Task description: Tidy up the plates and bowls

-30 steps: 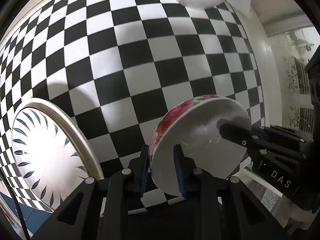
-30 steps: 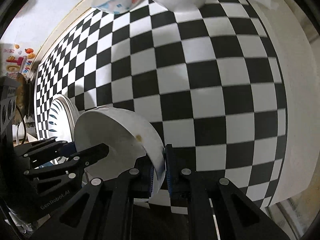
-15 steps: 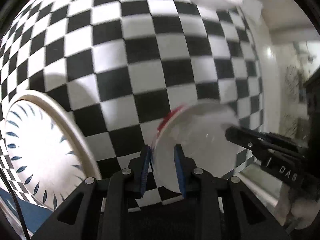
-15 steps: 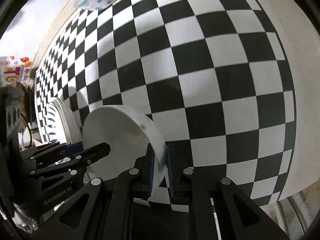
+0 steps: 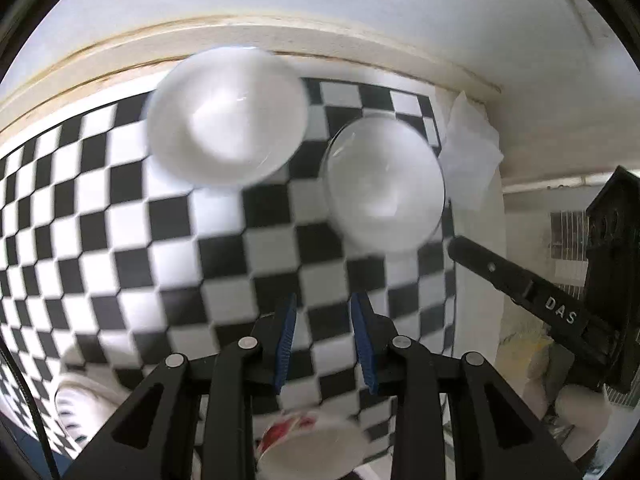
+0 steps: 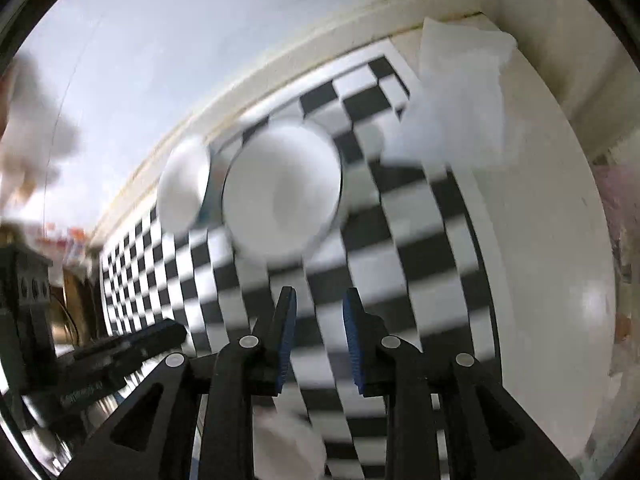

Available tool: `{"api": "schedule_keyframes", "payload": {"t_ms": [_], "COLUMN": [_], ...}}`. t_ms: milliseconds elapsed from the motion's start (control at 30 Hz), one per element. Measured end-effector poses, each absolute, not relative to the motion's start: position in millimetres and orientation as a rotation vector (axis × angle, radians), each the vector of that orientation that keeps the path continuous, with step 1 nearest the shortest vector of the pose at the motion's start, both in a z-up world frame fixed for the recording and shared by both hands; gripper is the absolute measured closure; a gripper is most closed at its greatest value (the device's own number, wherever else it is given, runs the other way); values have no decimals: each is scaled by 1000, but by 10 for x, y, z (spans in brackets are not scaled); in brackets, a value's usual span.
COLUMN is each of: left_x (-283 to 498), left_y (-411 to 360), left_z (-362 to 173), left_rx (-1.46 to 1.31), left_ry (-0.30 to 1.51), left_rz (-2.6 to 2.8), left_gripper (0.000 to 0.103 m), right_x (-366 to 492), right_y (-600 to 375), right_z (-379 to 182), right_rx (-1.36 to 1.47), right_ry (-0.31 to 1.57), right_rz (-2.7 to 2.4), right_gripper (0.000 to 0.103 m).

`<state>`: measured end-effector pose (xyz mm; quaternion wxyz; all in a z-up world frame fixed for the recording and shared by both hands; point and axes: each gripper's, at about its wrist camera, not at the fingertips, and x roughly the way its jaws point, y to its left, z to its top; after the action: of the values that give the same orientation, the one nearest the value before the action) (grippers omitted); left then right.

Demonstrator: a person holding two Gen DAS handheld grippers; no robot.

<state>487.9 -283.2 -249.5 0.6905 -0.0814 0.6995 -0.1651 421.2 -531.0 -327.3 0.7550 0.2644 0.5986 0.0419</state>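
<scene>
Left gripper (image 5: pixel 323 336): jaws parted by a modest gap, nothing between the blue pads, only checkered cloth (image 5: pixel 120 240) showing through. Right gripper (image 6: pixel 319 332): likewise parted and empty.

Floral bowl (image 5: pixel 310 446) sitting low at the frame edge, under and just behind the left fingers, apparently on the cloth and free of both grippers; probably set there to begin a bowl group at the near edge, though blur makes contact hard to judge. Same bowl perhaps the pale smear at the bottom of the right view.

Plate (image 5: pixel 74 408) at lower left, beside the floral bowl, only its rim and a few dark marks visible.

Two more bowls ahead near the wall: far bowl (image 5: pixel 226 118) toward the back edge, near bowl (image 5: pixel 384 184) to its right, closer to the grippers, just beside a crumpled tissue (image 5: pixel 472 160). Both upright, mouths up, apart from each other. Near bowl almost straight ahead of both grippers, so likely next to collect.

Both views heavily smeared, suggesting fast motion.
</scene>
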Motion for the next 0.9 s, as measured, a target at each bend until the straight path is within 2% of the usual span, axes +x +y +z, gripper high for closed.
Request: {"api": "schedule_keyframes", "payload": {"t_ms": [333, 400, 433, 700, 900], "left_x": [5309, 5325, 5325, 5237, 5026], "left_y": [-3193, -3213, -3217, -3251, -3225], "left_z": [-2902, -2900, -2892, -2749, -2534], "left_rx": [-118, -96, -85, -34, -22], "left_ry": [1617, 1596, 1585, 1525, 1481], "left_rz": [-338, -340, -341, -352, -377], "left_gripper": [78, 80, 81, 81, 81], "right_x": [4999, 4989, 4993, 4871, 4630], "right_y": [-5408, -5418, -5411, -5310, -5191], "right_z": [-3745, -3821, -3846, -3797, -3563], "right_rx": [563, 556, 557, 513, 506], "right_ry": [1407, 1418, 1420, 1418, 1380], "right_rz": [59, 57, 58, 55, 73], "right_gripper": [77, 90, 92, 92, 91]}}
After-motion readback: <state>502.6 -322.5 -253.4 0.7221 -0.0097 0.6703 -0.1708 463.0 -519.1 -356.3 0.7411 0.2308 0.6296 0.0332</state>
